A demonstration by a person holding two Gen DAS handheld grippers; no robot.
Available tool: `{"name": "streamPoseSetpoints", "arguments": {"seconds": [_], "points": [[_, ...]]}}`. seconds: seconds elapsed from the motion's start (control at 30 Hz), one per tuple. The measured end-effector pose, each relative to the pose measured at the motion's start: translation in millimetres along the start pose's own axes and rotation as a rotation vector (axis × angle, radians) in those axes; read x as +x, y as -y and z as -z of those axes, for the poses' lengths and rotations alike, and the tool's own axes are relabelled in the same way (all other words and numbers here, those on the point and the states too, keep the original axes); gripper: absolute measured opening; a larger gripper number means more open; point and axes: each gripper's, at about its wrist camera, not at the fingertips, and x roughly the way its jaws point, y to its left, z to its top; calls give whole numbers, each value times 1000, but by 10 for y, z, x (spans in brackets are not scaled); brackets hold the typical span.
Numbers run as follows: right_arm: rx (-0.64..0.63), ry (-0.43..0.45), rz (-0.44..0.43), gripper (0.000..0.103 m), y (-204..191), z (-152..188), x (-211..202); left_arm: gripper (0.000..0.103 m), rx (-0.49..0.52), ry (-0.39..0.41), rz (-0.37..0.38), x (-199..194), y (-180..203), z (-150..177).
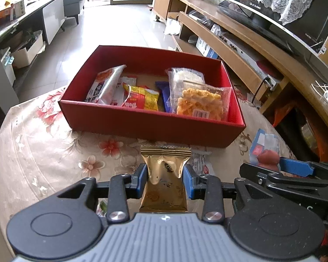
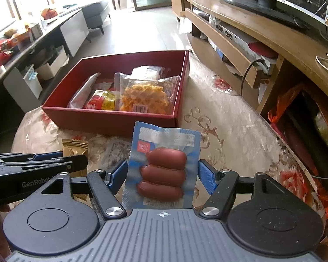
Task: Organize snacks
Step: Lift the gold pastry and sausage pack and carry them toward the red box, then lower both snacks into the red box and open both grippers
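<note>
My left gripper (image 1: 165, 172) is shut on a gold foil snack packet (image 1: 165, 179), held above the floral tablecloth just short of the red box (image 1: 150, 128). My right gripper (image 2: 163, 172) is shut on a blue pack of three sausages (image 2: 164, 170), its blue pads pressing the pack's two edges. The red box (image 2: 111, 120) lies ahead of both grippers and holds several snack bags, among them a clear bag of yellow crisps (image 1: 201, 104) and a red-and-yellow packet (image 1: 142, 99). The sausage pack (image 1: 265, 150) and right gripper show at the right of the left wrist view.
A white wrapper (image 1: 200, 163) lies on the tablecloth (image 1: 54, 152) behind the gold packet. A wooden TV stand (image 2: 262, 43) runs along the right, with an orange bag (image 2: 288, 102) beside the table. A low dark bench with clutter (image 2: 21, 37) stands at the left.
</note>
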Motion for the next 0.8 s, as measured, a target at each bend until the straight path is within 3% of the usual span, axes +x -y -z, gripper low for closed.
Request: {"name": "streamPoseSetpoints", "arguments": {"seconds": [0.8], "points": [[34,57,-46,75,-142,-597,264,36,-51,75,-39,189,-182,-724]]}}
